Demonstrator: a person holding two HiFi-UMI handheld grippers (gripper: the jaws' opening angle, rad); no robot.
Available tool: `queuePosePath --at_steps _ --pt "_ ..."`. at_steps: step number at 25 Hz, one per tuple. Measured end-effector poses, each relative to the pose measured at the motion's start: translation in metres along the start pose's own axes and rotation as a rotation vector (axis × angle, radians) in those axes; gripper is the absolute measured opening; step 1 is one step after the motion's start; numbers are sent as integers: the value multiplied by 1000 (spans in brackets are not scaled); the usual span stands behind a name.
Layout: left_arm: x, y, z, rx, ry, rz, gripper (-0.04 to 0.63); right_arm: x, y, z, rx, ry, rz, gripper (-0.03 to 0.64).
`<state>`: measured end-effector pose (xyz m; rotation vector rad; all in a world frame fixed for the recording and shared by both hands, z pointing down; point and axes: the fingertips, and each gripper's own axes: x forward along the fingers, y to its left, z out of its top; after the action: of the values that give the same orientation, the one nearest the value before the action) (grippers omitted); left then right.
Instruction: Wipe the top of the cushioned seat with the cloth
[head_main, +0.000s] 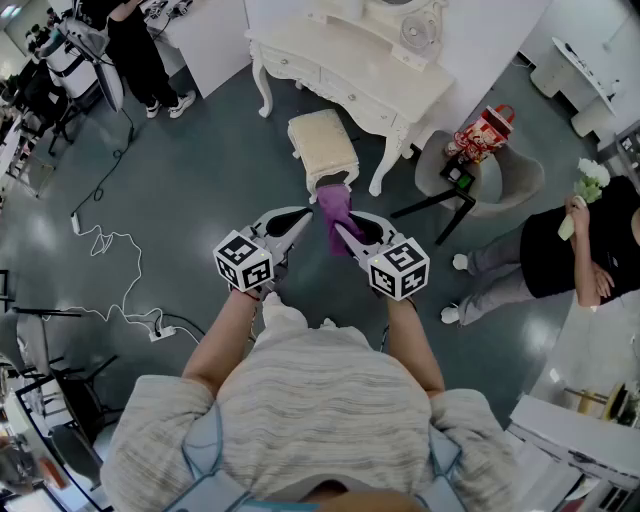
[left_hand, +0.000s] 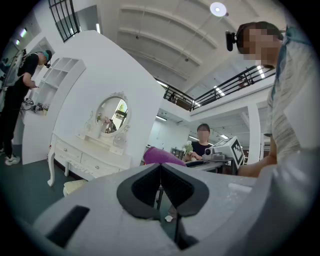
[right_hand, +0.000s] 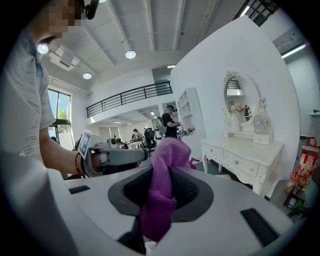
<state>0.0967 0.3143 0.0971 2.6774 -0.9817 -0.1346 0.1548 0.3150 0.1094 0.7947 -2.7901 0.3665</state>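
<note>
A purple cloth (head_main: 336, 212) hangs from my right gripper (head_main: 342, 230), whose jaws are shut on it; in the right gripper view the cloth (right_hand: 162, 192) bulges up between the black pads. My left gripper (head_main: 298, 222) is shut with nothing between its jaws (left_hand: 160, 167), held level beside the right one. Both are raised in front of me, short of the cream cushioned seat (head_main: 322, 148), which stands on the floor ahead before a white dressing table (head_main: 350, 60). A corner of the seat (left_hand: 75, 186) shows low in the left gripper view.
A grey chair (head_main: 480, 180) with a red bag (head_main: 484, 130) stands to the right of the seat. A person in black (head_main: 570, 250) sits at the right, another stands at the far left (head_main: 140, 50). A white cable (head_main: 110, 270) lies on the floor to the left.
</note>
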Motion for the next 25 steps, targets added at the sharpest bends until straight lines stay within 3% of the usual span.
queuePosePath --at_steps 16,25 --pt "-9 14 0 -12 1 6 14 13 0 0 2 27 11 89" --pt "-26 53 11 -26 4 2 14 51 3 17 31 6 -6 89"
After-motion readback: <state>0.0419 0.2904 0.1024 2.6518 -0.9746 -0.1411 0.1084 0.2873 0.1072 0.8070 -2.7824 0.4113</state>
